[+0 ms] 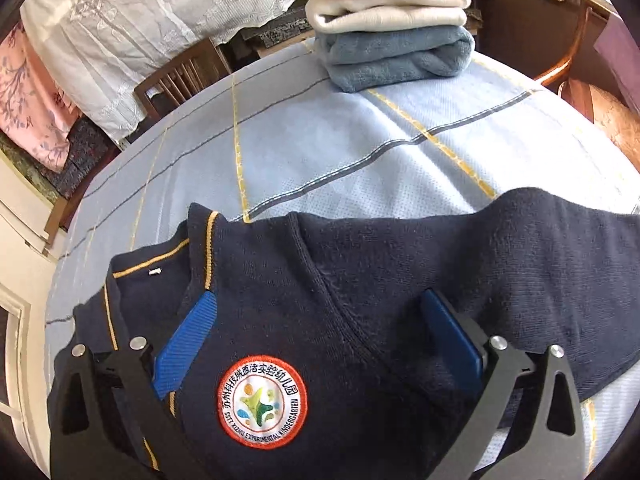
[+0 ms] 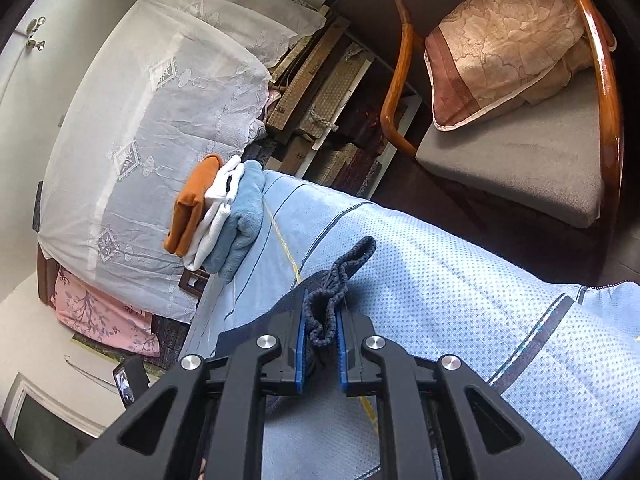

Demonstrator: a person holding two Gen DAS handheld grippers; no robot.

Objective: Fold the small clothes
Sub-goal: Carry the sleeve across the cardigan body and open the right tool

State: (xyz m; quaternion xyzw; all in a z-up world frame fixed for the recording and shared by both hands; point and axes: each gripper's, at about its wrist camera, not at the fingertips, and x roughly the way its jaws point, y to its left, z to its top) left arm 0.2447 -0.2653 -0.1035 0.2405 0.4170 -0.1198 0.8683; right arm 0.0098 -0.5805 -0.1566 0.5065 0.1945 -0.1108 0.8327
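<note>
A navy knitted vest (image 1: pixel 400 280) with yellow trim and a round school badge (image 1: pixel 262 400) lies on the light blue tablecloth (image 1: pixel 320 152). My left gripper (image 1: pixel 318 320) hovers low over its chest, open, blue pads (image 1: pixel 188 340) spread wide on either side of the armhole seam, nothing pinched. In the right wrist view my right gripper (image 2: pixel 322 320) is shut on a bunched ribbed edge of the vest (image 2: pixel 340 276), which sticks out past the fingertips above the cloth (image 2: pixel 460 300).
A stack of folded clothes, orange on white on blue (image 1: pixel 392 28), sits at the table's far edge; the same stack (image 2: pixel 216 216) shows in the right view. A wooden chair with a cushion (image 2: pixel 504 56) and lace-covered furniture (image 2: pixel 152 120) stand beyond the table.
</note>
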